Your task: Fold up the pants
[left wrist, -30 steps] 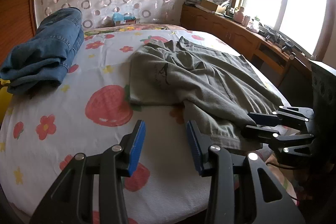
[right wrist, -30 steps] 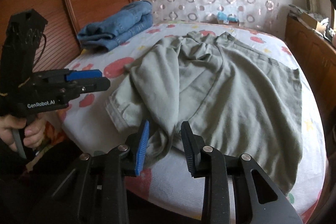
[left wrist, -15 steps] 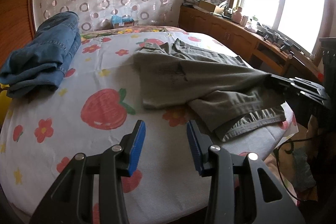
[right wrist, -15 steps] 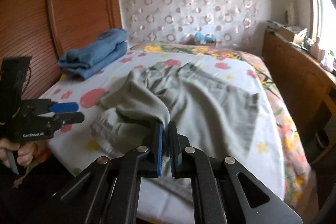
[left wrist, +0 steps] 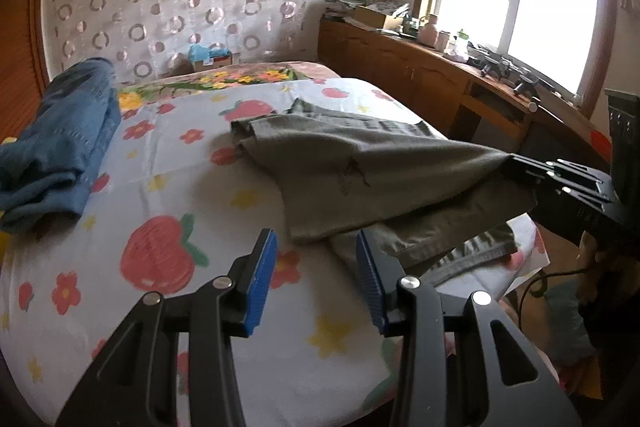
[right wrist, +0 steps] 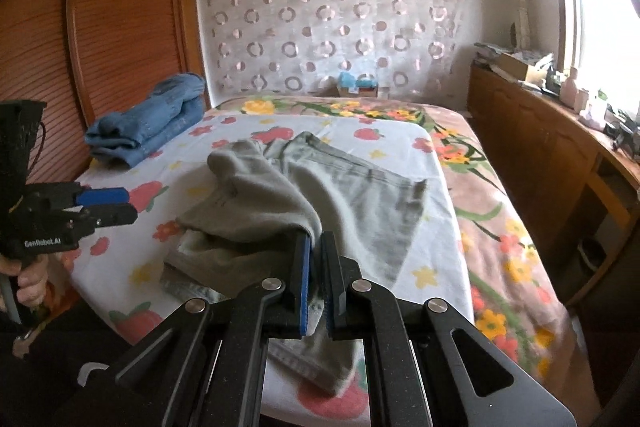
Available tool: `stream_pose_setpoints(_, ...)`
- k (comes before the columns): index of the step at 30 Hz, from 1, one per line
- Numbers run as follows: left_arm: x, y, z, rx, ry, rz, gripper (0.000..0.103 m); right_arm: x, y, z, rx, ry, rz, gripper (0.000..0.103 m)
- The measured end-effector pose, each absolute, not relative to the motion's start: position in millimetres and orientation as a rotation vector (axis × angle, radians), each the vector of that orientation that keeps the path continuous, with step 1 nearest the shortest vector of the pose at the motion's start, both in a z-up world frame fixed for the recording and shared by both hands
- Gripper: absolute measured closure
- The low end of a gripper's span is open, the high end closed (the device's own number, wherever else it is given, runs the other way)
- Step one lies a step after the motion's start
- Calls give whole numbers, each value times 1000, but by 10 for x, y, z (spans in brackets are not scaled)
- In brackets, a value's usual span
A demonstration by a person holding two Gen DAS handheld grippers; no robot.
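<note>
Mid-fold: right gripper (right wrist: 316,283) clenched on grey pants (right wrist: 280,195) at frame centre, lifting one leg off the bed (left wrist: 168,163). Left gripper (left wrist: 316,279) released, empty, lower centre. Next, probably: carrying leg across, laying flat.

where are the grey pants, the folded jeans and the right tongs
grey pants (left wrist: 360,163), left wrist view, raised upper layer
folded jeans (right wrist: 160,123), right wrist view, top of stack
right tongs (right wrist: 315,283), right wrist view, between fingertips

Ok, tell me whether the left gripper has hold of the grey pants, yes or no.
No, the left gripper is open over the bedsheet with nothing between its pads; only the right gripper clamps the grey pants.
</note>
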State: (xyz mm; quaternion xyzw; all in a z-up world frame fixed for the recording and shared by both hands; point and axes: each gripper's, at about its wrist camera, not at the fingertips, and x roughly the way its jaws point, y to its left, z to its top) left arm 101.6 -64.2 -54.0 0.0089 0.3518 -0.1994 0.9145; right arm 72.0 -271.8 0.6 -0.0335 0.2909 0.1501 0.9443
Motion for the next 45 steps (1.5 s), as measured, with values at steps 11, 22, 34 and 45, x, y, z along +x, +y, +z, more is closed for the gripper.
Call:
stream_pose_setpoints(11, 1091, -900, -677, 50, 766, -439, 63, 699, -3016, -273, -26, 678, 266, 100)
stream_pose_setpoints(22, 1109, -983, -879, 80, 818, -431, 64, 746, -3087, -460, -9, 736, 226, 73)
stream_pose_setpoints(34, 1124, -934, -986, 58, 840, -432, 61, 704, -3114, -300, 26, 702, 241, 69)
stream_pose_setpoints(45, 1122, -884, -1015, 42, 802, -423, 47, 825, -2784, -235, -13, 691, 318, 57)
